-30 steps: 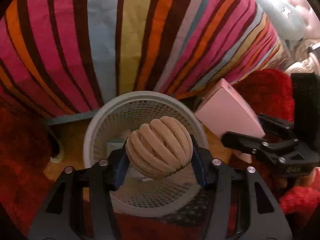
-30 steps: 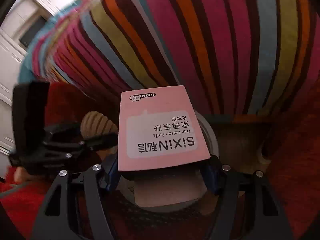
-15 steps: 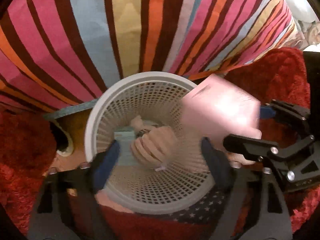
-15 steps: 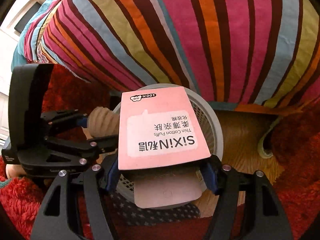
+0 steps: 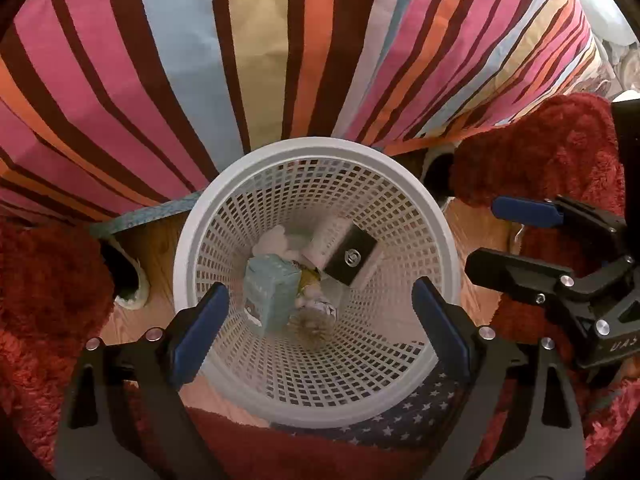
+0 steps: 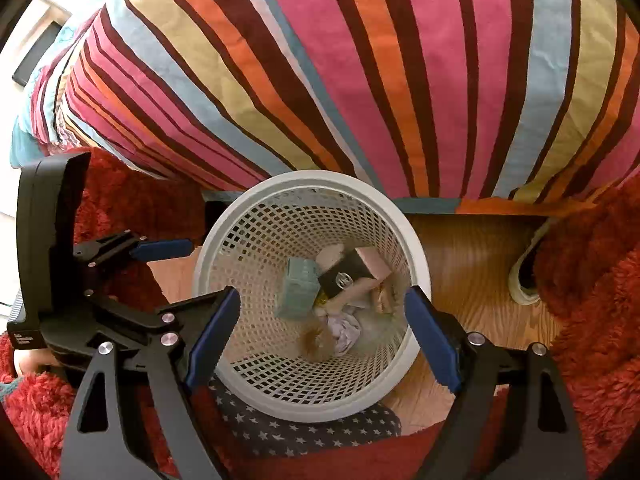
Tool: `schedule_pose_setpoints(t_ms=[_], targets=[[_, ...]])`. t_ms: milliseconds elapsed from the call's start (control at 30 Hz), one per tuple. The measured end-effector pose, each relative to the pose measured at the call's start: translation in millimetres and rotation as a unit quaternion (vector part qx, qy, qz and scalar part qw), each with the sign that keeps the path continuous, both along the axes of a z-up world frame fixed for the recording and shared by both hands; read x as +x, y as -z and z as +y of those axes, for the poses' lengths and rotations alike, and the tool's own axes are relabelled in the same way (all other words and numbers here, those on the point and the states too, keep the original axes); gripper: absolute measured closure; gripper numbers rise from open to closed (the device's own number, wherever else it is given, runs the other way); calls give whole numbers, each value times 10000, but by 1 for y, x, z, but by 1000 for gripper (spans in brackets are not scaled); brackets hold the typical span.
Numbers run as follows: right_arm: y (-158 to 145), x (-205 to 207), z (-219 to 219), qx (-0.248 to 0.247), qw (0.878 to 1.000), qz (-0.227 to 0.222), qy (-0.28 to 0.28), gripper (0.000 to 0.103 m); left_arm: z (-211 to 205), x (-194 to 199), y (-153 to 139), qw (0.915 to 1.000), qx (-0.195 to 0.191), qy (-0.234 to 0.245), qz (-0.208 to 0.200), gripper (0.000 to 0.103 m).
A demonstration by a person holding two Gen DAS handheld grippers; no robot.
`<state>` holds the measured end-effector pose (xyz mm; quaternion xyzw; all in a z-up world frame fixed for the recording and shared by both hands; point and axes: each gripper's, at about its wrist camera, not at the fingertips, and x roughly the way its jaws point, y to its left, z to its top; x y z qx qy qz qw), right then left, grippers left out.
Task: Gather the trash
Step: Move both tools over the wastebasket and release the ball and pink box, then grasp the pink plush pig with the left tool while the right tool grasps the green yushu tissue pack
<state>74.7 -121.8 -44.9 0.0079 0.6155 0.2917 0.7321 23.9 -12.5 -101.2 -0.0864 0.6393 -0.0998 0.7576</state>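
Note:
A white mesh waste basket [image 5: 420, 208] stands on the floor below both grippers; it also shows in the right wrist view [image 6: 240, 220]. Inside lie a light blue box [image 5: 270, 292], a black box [image 5: 350, 258], a pink box [image 6: 374, 260] and crumpled bits. My left gripper [image 5: 320, 324] is open and empty above the basket. My right gripper [image 6: 320, 328] is open and empty above it too. The right gripper shows at the right edge of the left wrist view [image 5: 520, 236], and the left gripper at the left of the right wrist view [image 6: 160, 248].
A bed with a striped cover [image 5: 280, 60] rises right behind the basket. Red shaggy rug [image 5: 44, 280] lies on both sides over wooden floor [image 6: 472, 264]. A dark star-patterned cloth [image 6: 300, 428] lies under the basket's near edge.
The left gripper opened and let the ribbed beige ball fall into the basket. The right gripper opened and dropped the pink cotton-puff box in. Both grippers now hang empty over the basket.

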Motion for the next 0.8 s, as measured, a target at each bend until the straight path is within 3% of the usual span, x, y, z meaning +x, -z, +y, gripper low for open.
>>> schedule_pose_setpoints(t_ms=[267,467,633,800], targets=[[-2,-2,-3,48,10000,-58,24,23,4,-3,-8,9997,-37,-118,-202,13],[-26,-8,-19,548,9970,-540,85,23,19,-12,-64,9917,-130,-295,-1241,13],[-87,-1,-42,1092,9823,-1512,159,23,39,2,-143,9726,120,-324,-2299,13],[-147,37,-60,1209,9580,-2552,498,23,58,63,-208,9462,678,-562,-3113,13]])
